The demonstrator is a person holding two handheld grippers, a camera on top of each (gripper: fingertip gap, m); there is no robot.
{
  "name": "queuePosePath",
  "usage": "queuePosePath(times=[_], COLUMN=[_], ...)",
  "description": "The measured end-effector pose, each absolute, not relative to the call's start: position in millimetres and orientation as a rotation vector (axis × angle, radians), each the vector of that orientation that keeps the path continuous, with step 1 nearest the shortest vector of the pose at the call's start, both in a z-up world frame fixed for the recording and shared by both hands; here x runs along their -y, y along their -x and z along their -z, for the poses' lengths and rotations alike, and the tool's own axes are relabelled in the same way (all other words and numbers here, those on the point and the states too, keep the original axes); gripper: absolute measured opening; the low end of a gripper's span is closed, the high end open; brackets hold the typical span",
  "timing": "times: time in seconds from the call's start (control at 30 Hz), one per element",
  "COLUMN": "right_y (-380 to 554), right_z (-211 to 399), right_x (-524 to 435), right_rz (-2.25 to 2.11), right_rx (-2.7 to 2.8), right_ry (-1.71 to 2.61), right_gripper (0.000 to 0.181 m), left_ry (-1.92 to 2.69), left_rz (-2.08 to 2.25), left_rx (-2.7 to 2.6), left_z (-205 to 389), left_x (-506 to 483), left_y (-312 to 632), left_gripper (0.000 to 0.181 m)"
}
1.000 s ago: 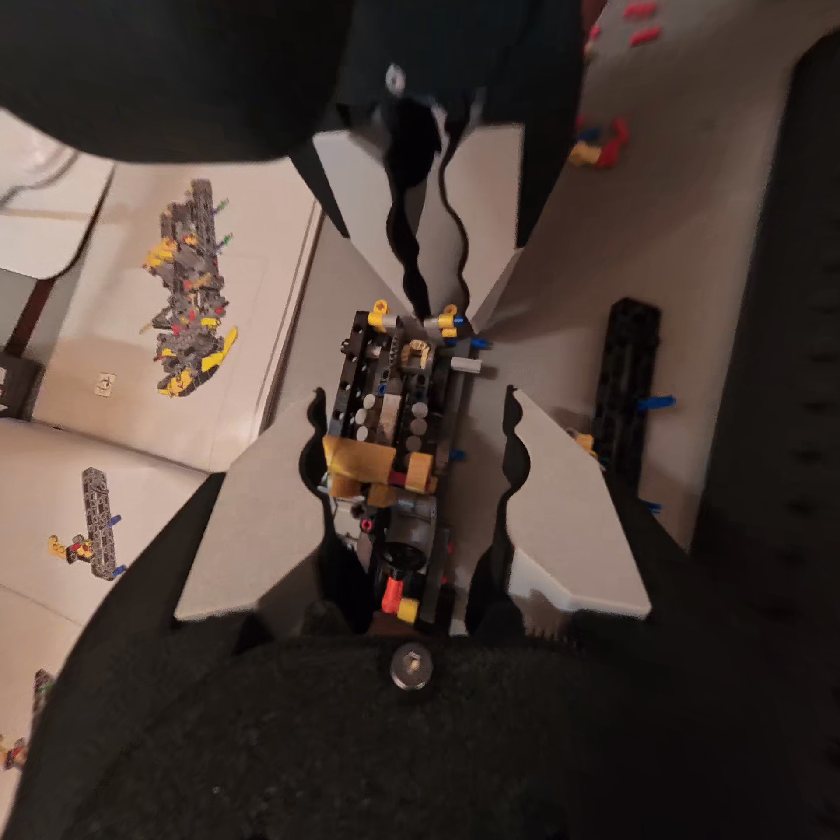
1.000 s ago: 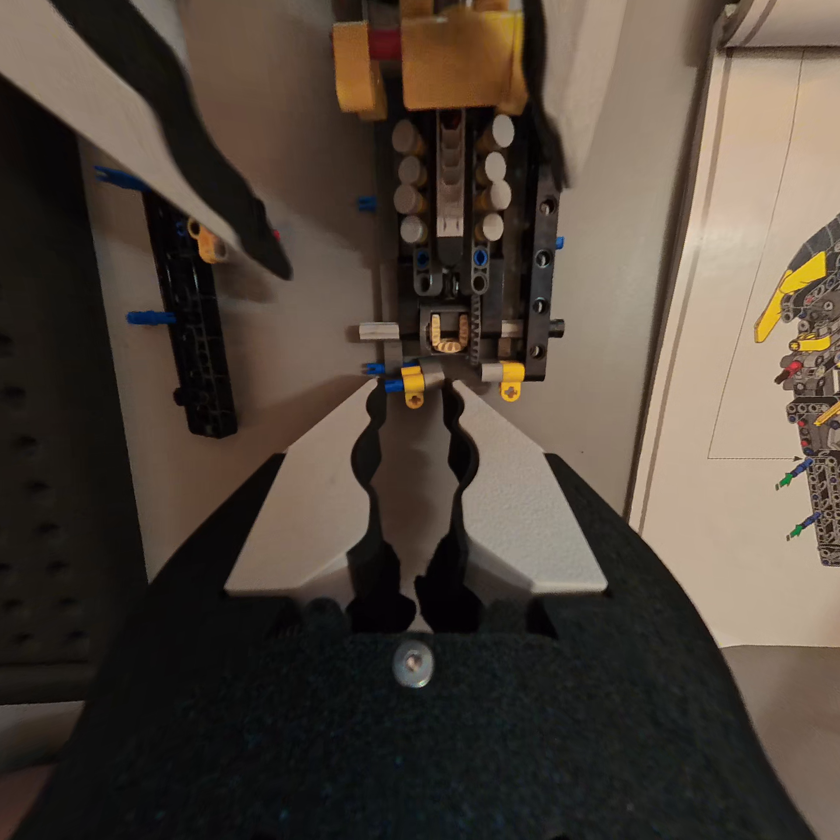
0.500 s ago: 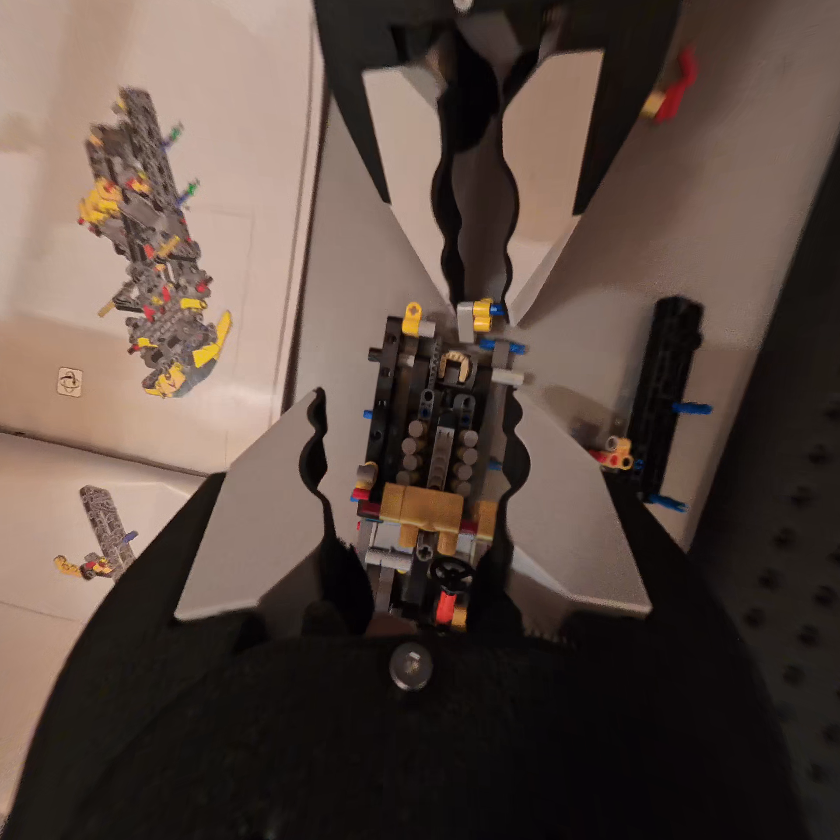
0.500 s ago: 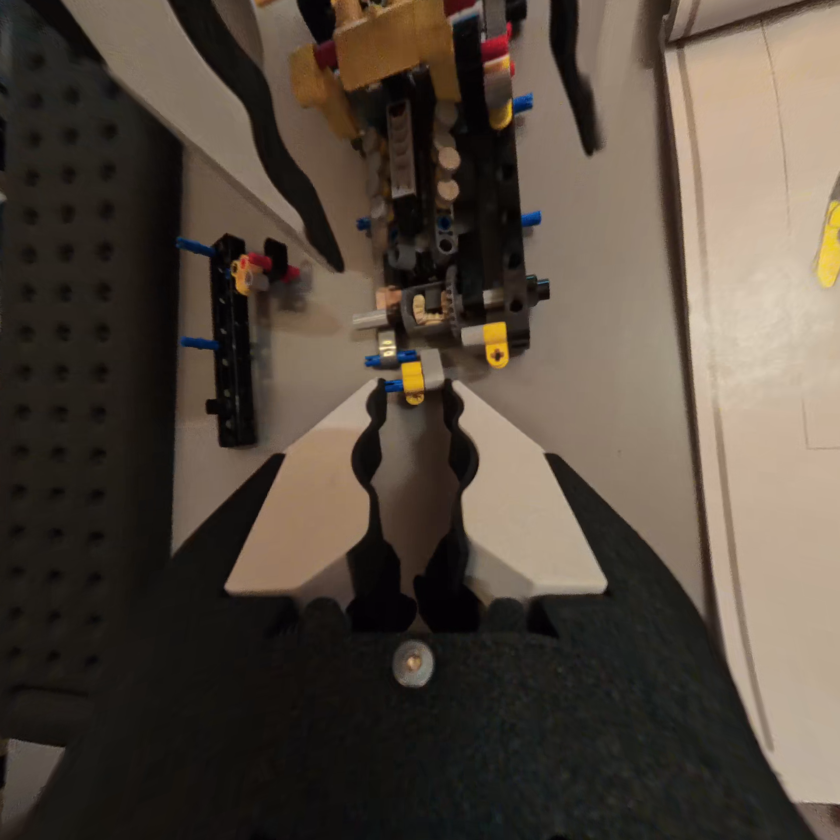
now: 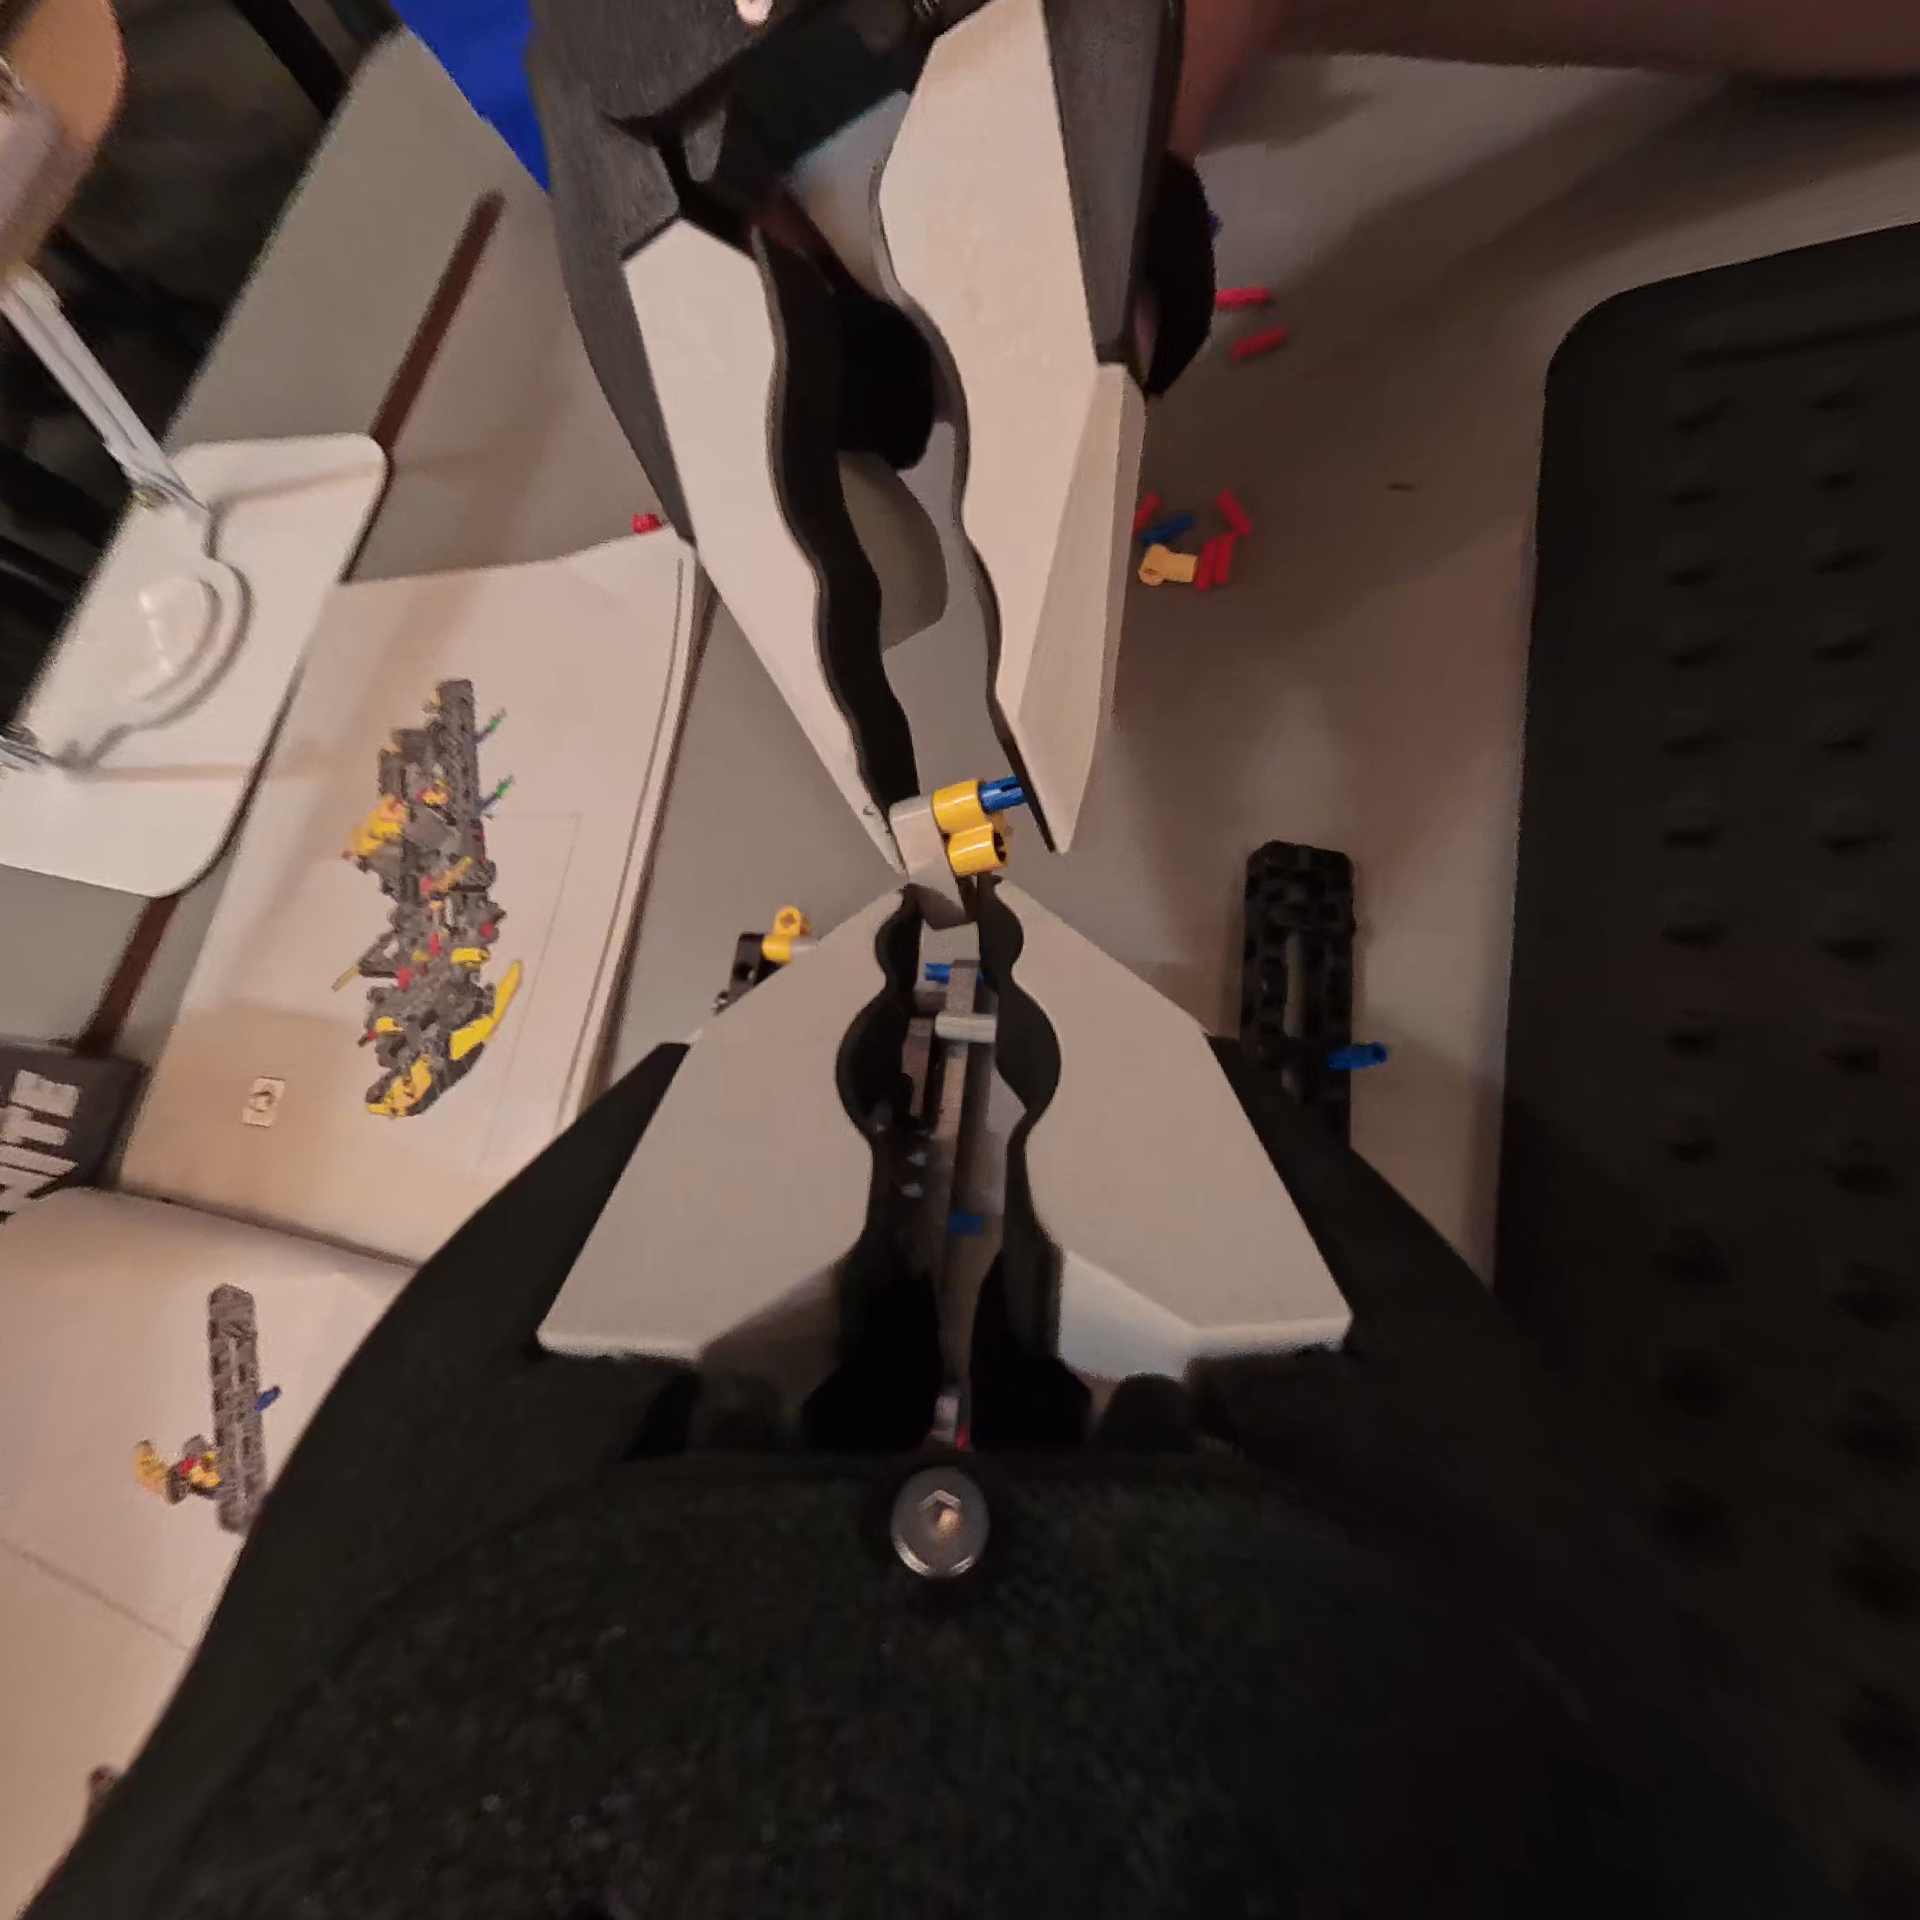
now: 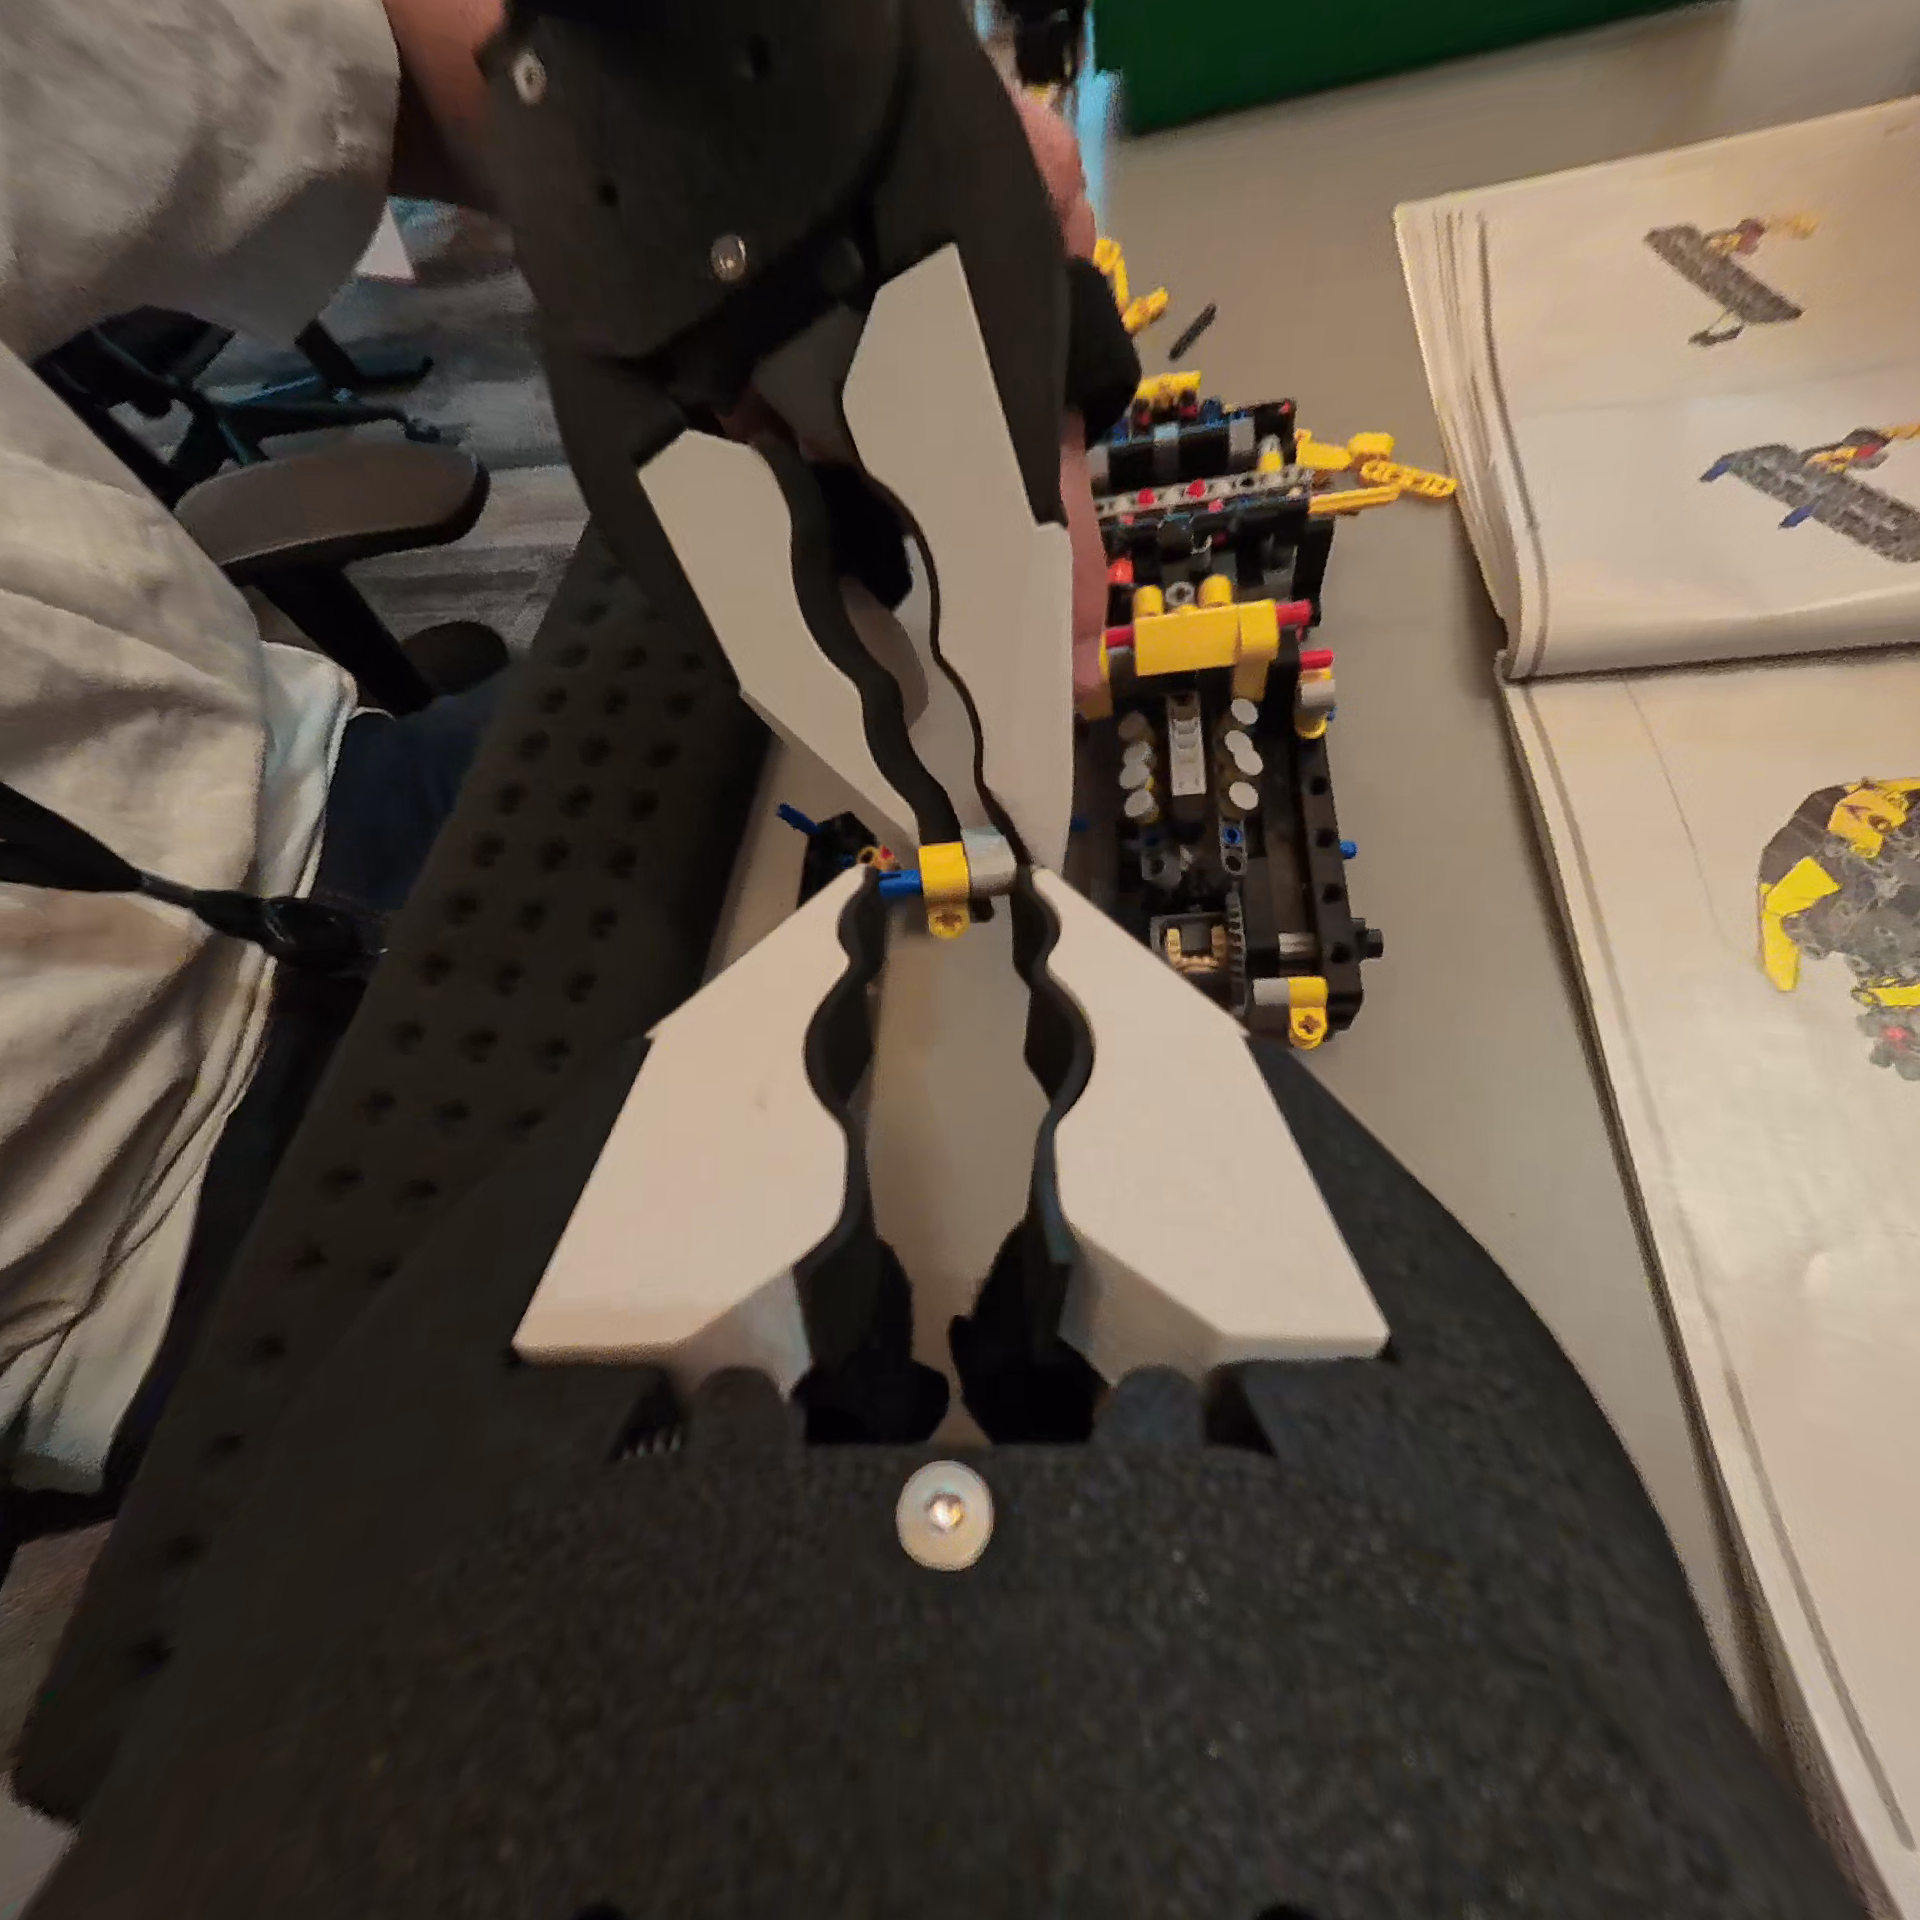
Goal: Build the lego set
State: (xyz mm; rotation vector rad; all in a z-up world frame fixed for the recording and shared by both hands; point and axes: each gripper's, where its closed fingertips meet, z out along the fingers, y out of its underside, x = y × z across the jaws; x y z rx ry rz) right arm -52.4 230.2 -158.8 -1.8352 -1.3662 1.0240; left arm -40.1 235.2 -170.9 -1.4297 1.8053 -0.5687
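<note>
I see a small yellow-and-grey connector piece [image 6: 961, 871] with a blue pin, mid-frame, pinched between both jaws' tips, clenched on it.

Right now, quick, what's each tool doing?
Left tool: closed, pinching the grey part of the small yellow-and-grey lego connector with a blue pin.
Right tool: closed on that same connector.
</note>
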Motion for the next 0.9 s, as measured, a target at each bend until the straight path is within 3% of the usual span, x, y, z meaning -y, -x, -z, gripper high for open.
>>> queuePosePath(times=[0.2,0.37,0.5,0.73,0.8,0.9], right_y=[44.3,36.7,39.3,37.0,29.5,21.4], right_z=[129.0,131.2,136.0,149.5,156.2,172.1], right_x=[-241.1,-249.0,-255.5,-261.2,-256.4,-243.6], right_rz=[-1.149,-1.383,-1.159,-0.923,-0.861,-0.735], right_rx=[1.012,0.59,0.495,0.325,0.231,0.163], right_ry=[1.67,1.828,1.848,2.026,2.103,2.26], right_gripper=[0.033,0.034,0.015,0.014,0.014,0.014], left_ry=[1.265,1.078,1.011,1.041,1.21,1.402], left_rz=[0.4,0.157,0.087,0.084,0.115,0.279], left_rx=[-1.52,-1.467,-1.527,-1.769,-1.839,-1.879], left_z=[149.5,143.3,143.2,169.6,186.9,185.1], left_x=[-254.6,-261.1,-264.2,-266.9,-271.6,-272.6], left_y=[34.8,30.7,25.8,34.0,50.2,74.0], left_gripper=[0.009,0.009,0.009,0.01,0.034,0.036])
